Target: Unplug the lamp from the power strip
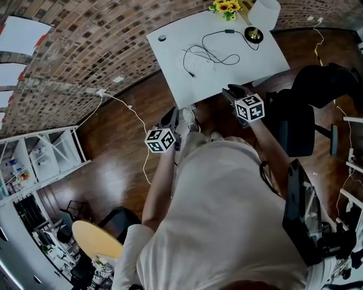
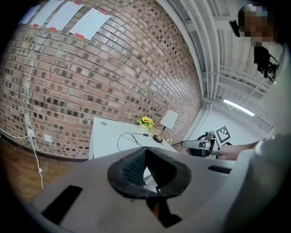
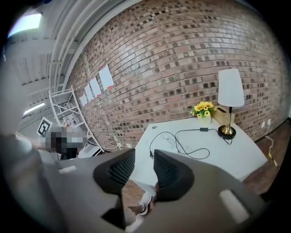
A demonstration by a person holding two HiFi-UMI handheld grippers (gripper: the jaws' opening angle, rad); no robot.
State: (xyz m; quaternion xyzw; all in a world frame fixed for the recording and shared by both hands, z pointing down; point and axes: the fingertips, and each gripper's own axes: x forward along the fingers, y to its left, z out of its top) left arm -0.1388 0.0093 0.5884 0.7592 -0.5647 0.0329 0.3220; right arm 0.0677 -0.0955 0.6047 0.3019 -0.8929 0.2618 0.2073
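Note:
The lamp point(image 1: 265, 12) with its white shade and brass base stands at the far right corner of the white table point(image 1: 170, 51). Its black cord point(image 1: 212, 54) loops across the tabletop, and the plug end point(image 1: 193, 74) lies loose on the surface. I cannot make out a power strip. Both grippers hang in the air short of the table's near edge. My left gripper point(image 1: 173, 114) has its pad tips touching, with nothing between them point(image 2: 145, 157). A clear gap shows between the pads of my right gripper point(image 1: 230, 89), and it is empty point(image 3: 144, 159).
Yellow flowers point(image 1: 227, 7) sit beside the lamp. A black office chair point(image 1: 306, 113) stands right of the table. A white cable point(image 1: 136, 119) runs from the brick wall across the wooden floor. White shelving point(image 1: 39, 153) stands at the left, a yellow round seat point(image 1: 96, 241) lower left.

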